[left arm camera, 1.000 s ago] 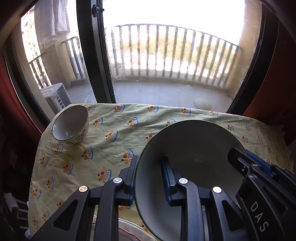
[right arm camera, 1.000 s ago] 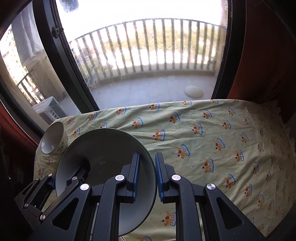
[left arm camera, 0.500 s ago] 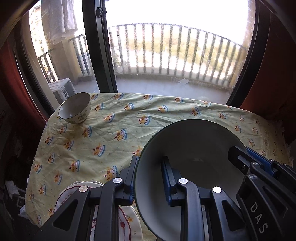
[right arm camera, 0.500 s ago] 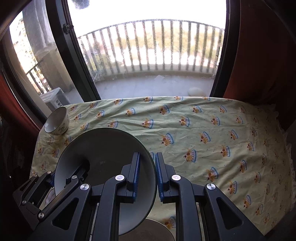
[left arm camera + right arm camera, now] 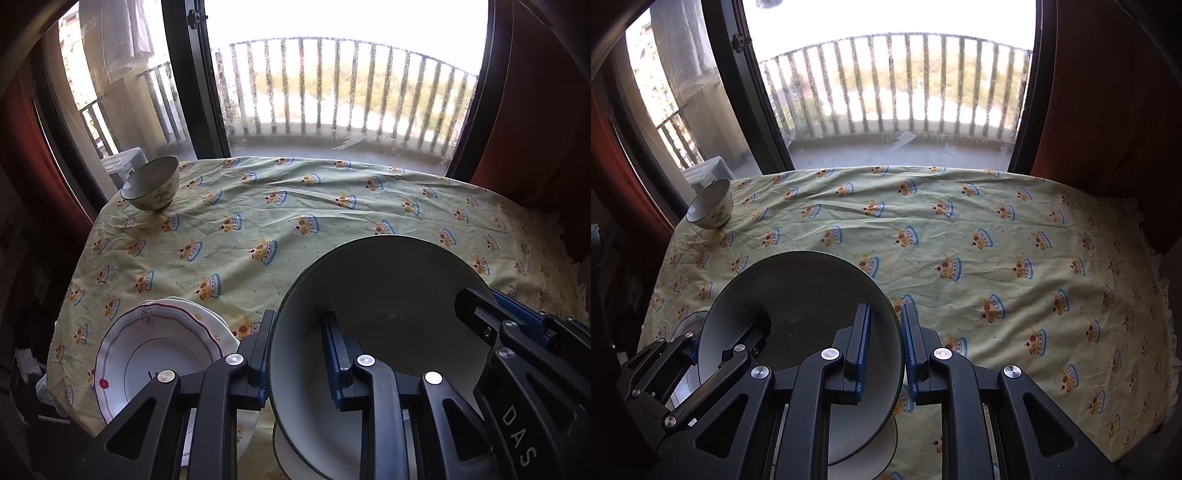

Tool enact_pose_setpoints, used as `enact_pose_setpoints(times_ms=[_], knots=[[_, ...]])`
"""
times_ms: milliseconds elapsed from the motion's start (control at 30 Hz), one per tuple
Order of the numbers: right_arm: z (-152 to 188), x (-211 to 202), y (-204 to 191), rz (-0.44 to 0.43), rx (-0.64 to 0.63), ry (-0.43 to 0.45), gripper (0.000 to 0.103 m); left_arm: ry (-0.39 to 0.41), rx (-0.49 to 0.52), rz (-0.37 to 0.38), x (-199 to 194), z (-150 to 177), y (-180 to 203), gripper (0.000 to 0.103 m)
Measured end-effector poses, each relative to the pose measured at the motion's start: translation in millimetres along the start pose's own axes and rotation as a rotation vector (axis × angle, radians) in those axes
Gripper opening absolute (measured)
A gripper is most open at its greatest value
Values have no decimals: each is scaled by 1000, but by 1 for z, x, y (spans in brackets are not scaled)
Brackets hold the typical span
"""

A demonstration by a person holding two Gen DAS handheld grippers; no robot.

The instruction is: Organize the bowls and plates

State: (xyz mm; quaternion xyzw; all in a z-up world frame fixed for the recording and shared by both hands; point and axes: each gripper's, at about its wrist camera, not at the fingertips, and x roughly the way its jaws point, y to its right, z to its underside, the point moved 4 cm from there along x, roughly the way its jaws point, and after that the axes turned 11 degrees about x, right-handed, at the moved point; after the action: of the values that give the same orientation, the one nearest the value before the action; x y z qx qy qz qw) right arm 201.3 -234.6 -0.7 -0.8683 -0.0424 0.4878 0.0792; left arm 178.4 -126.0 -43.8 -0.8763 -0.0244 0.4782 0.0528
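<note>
The bowl (image 5: 384,332) hangs tilted above the near edge of the table (image 5: 997,258), its rim pinched on opposite sides by the left gripper (image 5: 297,354) and right gripper (image 5: 884,350). Over the past second it has drawn back from the small bowl (image 5: 151,183); the plates (image 5: 155,354) and a dish (image 5: 871,450) beneath have come into view, likely its stacking spot.

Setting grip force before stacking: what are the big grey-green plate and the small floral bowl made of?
The big grey-green plate looks like glazed ceramic or stoneware: smooth, soft sheen, thin dark rim. The small floral bowl appears to be glossy glazed porcelain: white inside, printed flowers outside. Melamine can't be excluded.
</note>
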Motion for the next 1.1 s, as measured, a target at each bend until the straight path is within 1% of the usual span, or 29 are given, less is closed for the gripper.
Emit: enact_pose_setpoints(times_ms=[367,500,733,900,1000,1100], knots=[[41,2,15,-4,-5,-53,20,-54,45,-1,1,37,11,23],[53,3,17,-7,-8,-79,20,-71,40,9,2,48,12,23],[62,7,15,-6,-21,-98,20,-86,36,10,5,57,12,23],[72,12,17,-6,-18,-125,20,-113,38,10,10,67,12,23],[78,18,17,-11,-12,-148,20,-120,44,-2,11,71,12,23],[80,19,15,-11,-18,-146,20,-134,34,5,14,74,10,23]])
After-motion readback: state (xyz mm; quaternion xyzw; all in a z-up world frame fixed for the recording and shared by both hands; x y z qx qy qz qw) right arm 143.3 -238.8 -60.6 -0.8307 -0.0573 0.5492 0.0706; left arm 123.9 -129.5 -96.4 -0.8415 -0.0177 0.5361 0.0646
